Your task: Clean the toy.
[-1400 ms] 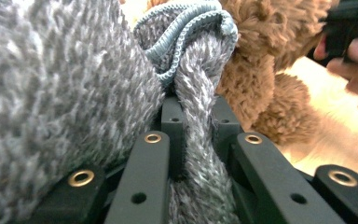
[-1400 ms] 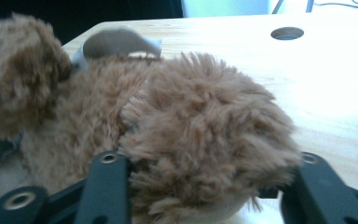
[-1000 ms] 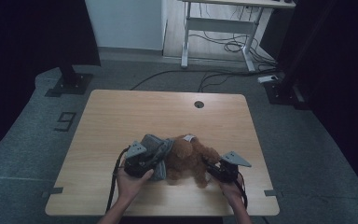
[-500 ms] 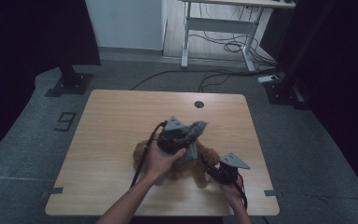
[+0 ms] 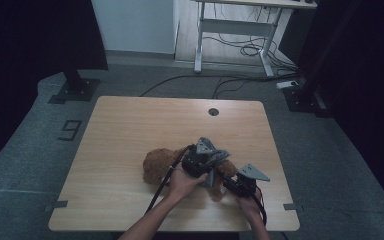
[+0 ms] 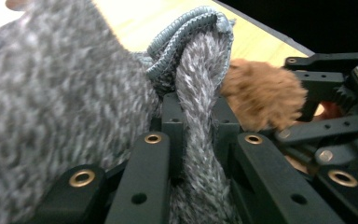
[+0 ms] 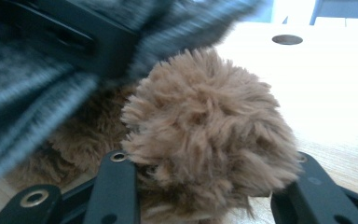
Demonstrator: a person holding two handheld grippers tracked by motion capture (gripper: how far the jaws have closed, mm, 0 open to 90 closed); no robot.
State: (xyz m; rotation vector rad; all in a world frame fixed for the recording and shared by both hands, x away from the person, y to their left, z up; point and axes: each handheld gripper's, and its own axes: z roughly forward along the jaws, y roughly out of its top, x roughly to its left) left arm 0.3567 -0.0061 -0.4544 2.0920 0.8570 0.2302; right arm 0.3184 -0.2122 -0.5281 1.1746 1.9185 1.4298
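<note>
Two grippers work one plush toy (image 5: 161, 165) lying on the table (image 5: 130, 130) at about 6 o'clock, near the front edge.

Furthest left, at 9 o'clock of the pair, the toy's brown body lies bare on the wood. Next comes the left gripper (image 5: 207, 162), crossed over the toy toward 3 o'clock; its jaws have just been closing and now pinch a fold of grey knit garment (image 6: 200, 93), ribbed hem up, with cloth squeezed tight between the pads. Brown fur (image 6: 261, 95) shows just beyond it at 2 o'clock in the left gripper view.

At the right, the right gripper (image 5: 240, 184) sits at 4 o'clock of the toy, its jaws partly closed around a furry limb (image 7: 205, 140), which bulges between them.

The step looks like working the garment along the toy, whether on or off I cannot tell. To do it well, the right grip should anchor the limb firmly and stay put, while the left draws the knit along the limb's axis, not across it, so the hem does not snag on fur. Pinching hem rather than loose cloth gives better control.
</note>
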